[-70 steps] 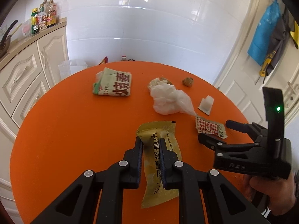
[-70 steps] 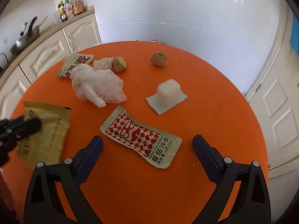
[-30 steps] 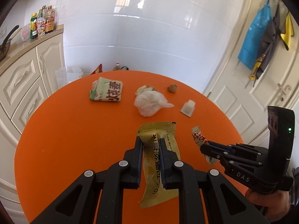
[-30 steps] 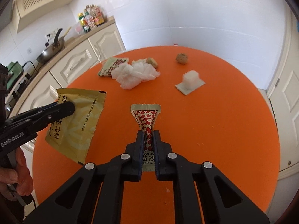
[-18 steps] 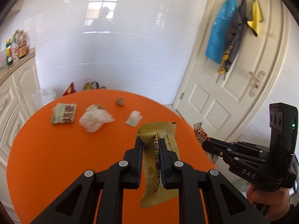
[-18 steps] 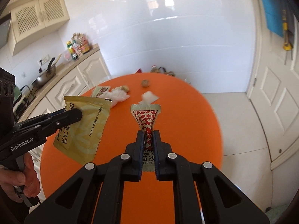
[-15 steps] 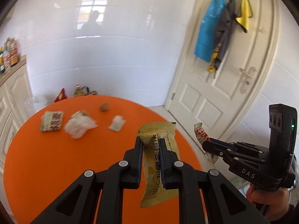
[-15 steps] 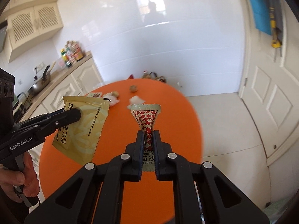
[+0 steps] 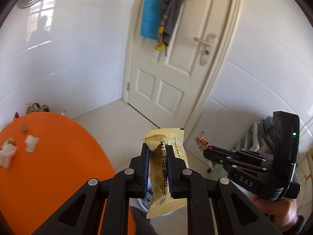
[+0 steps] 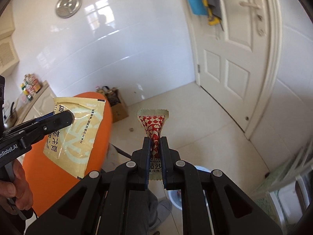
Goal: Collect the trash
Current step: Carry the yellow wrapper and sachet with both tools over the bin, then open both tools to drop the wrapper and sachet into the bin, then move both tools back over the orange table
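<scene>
1. Trash in hand is two packets, both lifted clear of the orange round table (image 9: 49, 156) and held out over the tiled floor, presumably on the way to a bin.
2. Clamped in the left gripper (image 9: 157, 168), the yellow snack wrapper (image 9: 166, 168) is pinched lengthwise at its middle, so both crumpled ends hang free and cannot slip sideways.
3. Squeezed tight in the right gripper (image 10: 155, 156), the red-checked sauce sachet (image 10: 153, 123) is held at its narrow waist; its top flares upward.
4. A pale bucket rim (image 10: 174, 197) shows low on the floor beneath the right gripper; it looks like the bin, though mostly hidden.
5. Left on the table are a crumpled white tissue (image 9: 6, 153), a small white packet (image 9: 31, 144) and a brown lump (image 9: 24, 127).
</scene>
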A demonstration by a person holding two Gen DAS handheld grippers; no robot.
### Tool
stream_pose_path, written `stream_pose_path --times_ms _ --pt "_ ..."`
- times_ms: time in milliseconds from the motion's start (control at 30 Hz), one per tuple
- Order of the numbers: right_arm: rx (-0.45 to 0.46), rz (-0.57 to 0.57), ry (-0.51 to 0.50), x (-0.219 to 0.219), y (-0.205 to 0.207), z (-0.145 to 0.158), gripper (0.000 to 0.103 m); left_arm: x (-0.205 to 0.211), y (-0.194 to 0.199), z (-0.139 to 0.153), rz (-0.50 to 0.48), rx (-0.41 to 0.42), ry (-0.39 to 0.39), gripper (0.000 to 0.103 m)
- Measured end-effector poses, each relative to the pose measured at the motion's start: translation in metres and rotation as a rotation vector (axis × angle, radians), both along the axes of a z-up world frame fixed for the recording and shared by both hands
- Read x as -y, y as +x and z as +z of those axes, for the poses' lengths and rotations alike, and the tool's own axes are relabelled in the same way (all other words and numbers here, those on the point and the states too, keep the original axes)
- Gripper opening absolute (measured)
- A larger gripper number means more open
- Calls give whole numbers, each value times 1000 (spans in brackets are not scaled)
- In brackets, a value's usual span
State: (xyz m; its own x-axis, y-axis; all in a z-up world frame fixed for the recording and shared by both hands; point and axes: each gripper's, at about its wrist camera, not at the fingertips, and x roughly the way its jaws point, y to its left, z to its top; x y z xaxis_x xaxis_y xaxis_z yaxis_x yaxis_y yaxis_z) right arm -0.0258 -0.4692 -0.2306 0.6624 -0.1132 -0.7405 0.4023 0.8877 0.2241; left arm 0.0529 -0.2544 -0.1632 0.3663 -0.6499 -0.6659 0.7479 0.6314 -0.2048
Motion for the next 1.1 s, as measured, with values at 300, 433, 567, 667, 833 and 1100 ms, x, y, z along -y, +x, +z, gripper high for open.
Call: stream_pose_path --times_ms 300,433,567,667,833,1100 --pt "-124 -104 132 52 -9 -82 9 85 15 -64 -103 -93 173 12" --pt "-157 -136 195 71 -9 -113 11 124 29 -99 -133 -158 285 13" --pt "-200 -176 253 89 -10 -143 13 161 45 -125 -142 -188 389 20" --pt "-241 -200 292 99 -12 -166 16 181 53 -131 -138 -190 429 53" --pt "-249 -235 327 107 -17 -180 77 200 61 -126 -113 -141 443 78" --pt "-250 -327 309 104 -25 -176 103 175 26 -110 -41 -33 424 94"
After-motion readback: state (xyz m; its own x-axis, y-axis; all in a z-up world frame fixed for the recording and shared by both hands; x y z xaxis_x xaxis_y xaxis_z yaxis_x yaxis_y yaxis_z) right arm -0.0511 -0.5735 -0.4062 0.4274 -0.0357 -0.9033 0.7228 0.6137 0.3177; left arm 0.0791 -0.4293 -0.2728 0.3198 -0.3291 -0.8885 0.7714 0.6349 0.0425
